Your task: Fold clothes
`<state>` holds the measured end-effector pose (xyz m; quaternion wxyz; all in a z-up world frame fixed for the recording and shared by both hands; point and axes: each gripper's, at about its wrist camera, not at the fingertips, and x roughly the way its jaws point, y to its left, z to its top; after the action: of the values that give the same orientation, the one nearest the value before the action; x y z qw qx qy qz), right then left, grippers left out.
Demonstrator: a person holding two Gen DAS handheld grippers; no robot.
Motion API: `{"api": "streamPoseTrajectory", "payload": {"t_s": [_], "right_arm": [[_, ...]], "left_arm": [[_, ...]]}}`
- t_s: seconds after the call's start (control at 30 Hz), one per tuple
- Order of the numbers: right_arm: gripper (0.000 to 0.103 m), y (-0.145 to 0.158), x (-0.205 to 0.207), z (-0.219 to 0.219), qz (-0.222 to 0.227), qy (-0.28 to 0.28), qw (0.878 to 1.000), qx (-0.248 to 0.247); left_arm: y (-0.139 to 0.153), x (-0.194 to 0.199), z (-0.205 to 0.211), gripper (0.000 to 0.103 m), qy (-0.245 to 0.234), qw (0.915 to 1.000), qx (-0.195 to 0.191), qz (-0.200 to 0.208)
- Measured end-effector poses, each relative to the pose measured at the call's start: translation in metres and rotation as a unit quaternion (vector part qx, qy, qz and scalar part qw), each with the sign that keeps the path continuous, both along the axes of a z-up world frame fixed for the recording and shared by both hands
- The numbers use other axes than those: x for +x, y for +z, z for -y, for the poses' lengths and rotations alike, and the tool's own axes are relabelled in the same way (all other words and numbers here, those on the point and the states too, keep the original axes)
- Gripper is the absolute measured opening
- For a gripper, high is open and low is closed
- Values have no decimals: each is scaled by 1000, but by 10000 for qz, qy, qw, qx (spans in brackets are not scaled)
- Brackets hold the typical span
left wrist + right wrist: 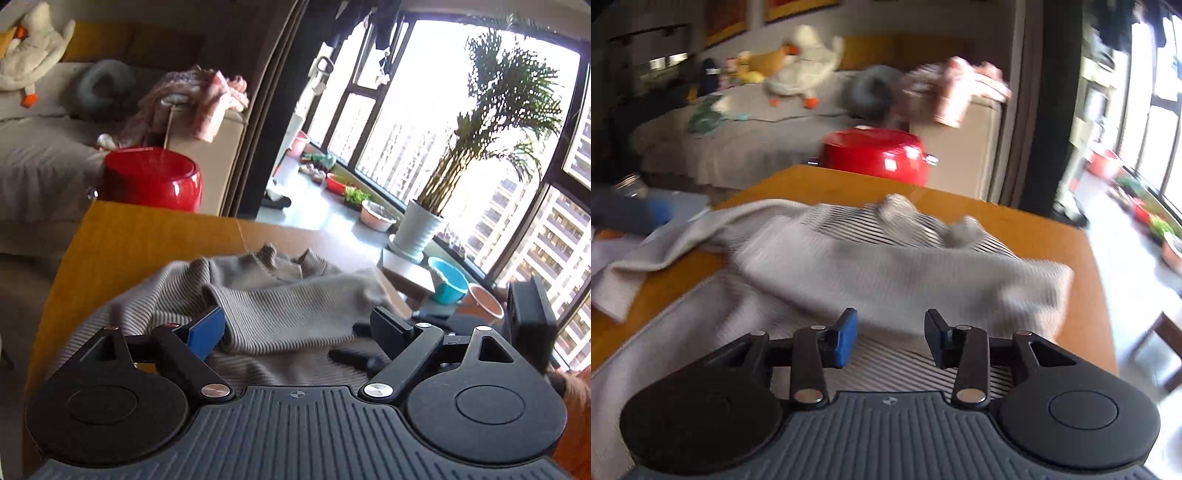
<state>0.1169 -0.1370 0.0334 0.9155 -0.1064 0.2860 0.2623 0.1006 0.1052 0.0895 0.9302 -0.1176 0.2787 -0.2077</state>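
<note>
A grey ribbed sweater point(280, 306) lies spread on the wooden table point(140, 240), one sleeve folded across its body. My left gripper point(299, 328) stands open just above the sleeve's cuff, and the cloth lies between the wide-apart fingers without being pinched. In the right wrist view the same sweater point(886, 266) is blurred, with a sleeve trailing off to the left. My right gripper point(891, 338) is open too, low over the near hem, nothing clamped. The other gripper shows as a dark block point(532, 317) at the right edge of the left wrist view.
A red pot point(875, 155) stands beyond the table's far edge point(960, 199). Behind it is a sofa point(738, 140) with a plush goose point(809, 70), a grey cushion and pink cloth. Plant pots point(417, 229) and basins line the window at right.
</note>
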Motion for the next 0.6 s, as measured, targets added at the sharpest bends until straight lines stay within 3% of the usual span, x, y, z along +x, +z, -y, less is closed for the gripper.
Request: {"api": "streamPoseTrajectory", "payload": {"t_s": [0.17,0.27,0.4,0.53,0.6], "right_arm": [[51,15,-59,-82,237,1848,9825,-60],[57,9,-79,-127,415,2429,9689,-242],[60,-8,-86,-163,692,2577,9617,-623],[57,-13,-75,-158,799,2137,9691,-933],[57,-14,-72,-157,787,2152,9693,-888]], "left_arm": [[22,-10,-29,97,292,9992,-47,270],[27,-14,-45,97,460,9985,-67,304],[18,-16,-60,97,659,9976,45,202],[-4,-21,-69,97,791,9961,390,-38],[-11,-20,-70,97,821,9958,369,-142]]}}
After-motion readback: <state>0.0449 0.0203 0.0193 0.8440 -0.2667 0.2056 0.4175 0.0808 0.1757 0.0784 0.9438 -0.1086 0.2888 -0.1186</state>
